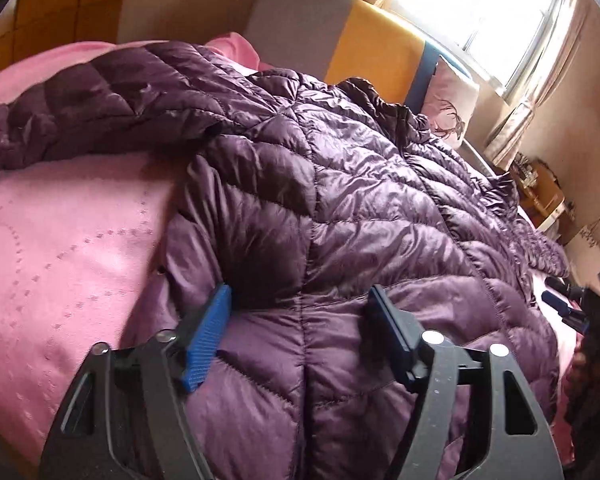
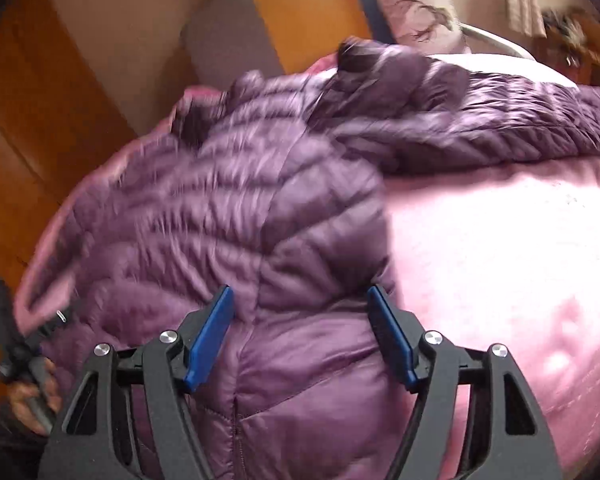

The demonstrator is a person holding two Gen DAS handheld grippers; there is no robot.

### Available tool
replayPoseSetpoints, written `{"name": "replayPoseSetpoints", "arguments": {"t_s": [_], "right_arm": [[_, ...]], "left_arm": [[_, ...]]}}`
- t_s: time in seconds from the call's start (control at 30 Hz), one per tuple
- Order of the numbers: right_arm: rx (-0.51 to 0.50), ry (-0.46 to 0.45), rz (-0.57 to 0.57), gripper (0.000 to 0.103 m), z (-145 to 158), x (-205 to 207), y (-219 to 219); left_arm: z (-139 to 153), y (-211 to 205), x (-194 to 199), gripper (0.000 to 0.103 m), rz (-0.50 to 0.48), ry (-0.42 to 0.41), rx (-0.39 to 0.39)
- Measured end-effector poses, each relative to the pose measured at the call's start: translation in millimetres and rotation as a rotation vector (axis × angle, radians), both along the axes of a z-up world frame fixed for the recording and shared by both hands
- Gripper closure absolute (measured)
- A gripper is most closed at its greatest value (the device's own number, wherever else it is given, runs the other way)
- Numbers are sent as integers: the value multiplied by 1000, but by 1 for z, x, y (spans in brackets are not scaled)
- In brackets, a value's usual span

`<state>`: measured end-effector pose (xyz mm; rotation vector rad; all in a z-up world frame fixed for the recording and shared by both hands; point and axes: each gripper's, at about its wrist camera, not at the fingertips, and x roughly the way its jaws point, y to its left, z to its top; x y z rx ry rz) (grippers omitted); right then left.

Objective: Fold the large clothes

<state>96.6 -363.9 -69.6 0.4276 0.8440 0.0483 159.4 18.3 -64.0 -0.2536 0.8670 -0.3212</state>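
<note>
Both hand-held grippers hang over the bed with their blue-padded black jaws spread wide and nothing pinched between them. From its own camera, the left gripper sits above the near hem of a purple quilted down jacket, its blue pads just over the shiny fabric without pressing on it. The right gripper hovers the same way over the jacket's lower edge, close to where the purple cloth meets the bedcover; that view is smeared by motion, so fine detail is lost.

No brand, label or readable writing shows on the jacket or anywhere else. A stitched seam runs down the jacket between the jaws in both views.

The jacket lies spread across a pink bedspread with a dotted stitched pattern, one sleeve stretched out sideways across the bed. Behind it stands a headboard of grey and orange-yellow padded panels with a blue strip, and a pale pillow printed with a drawn figure leans against it. A bright window with light patterned curtains glares at the top right, and a cluttered wooden side table stands beyond the bed. Orange-brown wooden wardrobe doors fill the left of the right-hand view.

At the lower left of the right wrist view, a hand grips the other tool's dark handle.
</note>
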Motion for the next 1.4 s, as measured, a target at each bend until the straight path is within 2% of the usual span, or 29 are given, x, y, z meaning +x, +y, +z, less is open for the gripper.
{"name": "replayPoseSetpoints", "arguments": {"t_s": [0.03,0.1,0.17,0.27,0.3,0.33,0.5,0.53,0.57,0.6,0.63,0.7,0.8,0.87,0.9,0.97,1.03,1.13,1.27,1.4], "right_arm": [[25,-18,-69,27,6,-1,-22],[108,-27,-235,27,7,-4,-76],[180,-6,-447,28,-2,-10,-140],[256,23,-691,33,-19,-15,-218],[287,24,-747,44,-24,-15,-238],[324,14,-802,47,-27,-14,-257],[356,-6,-927,46,-21,15,-313],[364,6,-950,56,-22,23,-322],[343,26,-962,69,-21,27,-329],[293,64,-966,89,-21,34,-333],[231,115,-967,92,-20,42,-336],[114,158,-1001,94,-11,43,-343],[20,185,-1061,96,5,40,-344],[-30,151,-1068,96,28,35,-339],[-69,120,-1056,96,42,37,-329],[-120,25,-957,96,74,49,-298],[-150,-43,-803,96,101,70,-260],[-218,-112,-551,96,129,103,-179],[-253,-161,-177,96,139,149,-40],[-281,-127,151,96,118,181,107]], "left_arm": [[1,-1,1,24,1,2,-6],[2,-6,3,19,-1,7,-3],[1,-14,4,15,0,10,6],[0,-20,7,12,-5,16,22],[0,-21,7,12,-4,17,27],[0,-22,7,12,-2,19,33],[0,-25,9,11,7,31,48],[0,-26,9,11,10,35,51],[0,-25,10,11,11,37,51],[0,-25,11,11,11,40,50],[0,-24,11,11,13,42,49],[1,-23,13,11,11,51,35],[5,-21,17,11,13,71,13],[8,-19,18,11,16,78,6],[11,-18,18,11,18,79,-8],[16,-14,18,10,18,80,-45],[20,-11,18,4,7,80,-75],[26,-9,17,4,-1,77,-90],[42,-5,19,4,1,4,-98],[56,1,24,4,-19,-38,-150]]}}
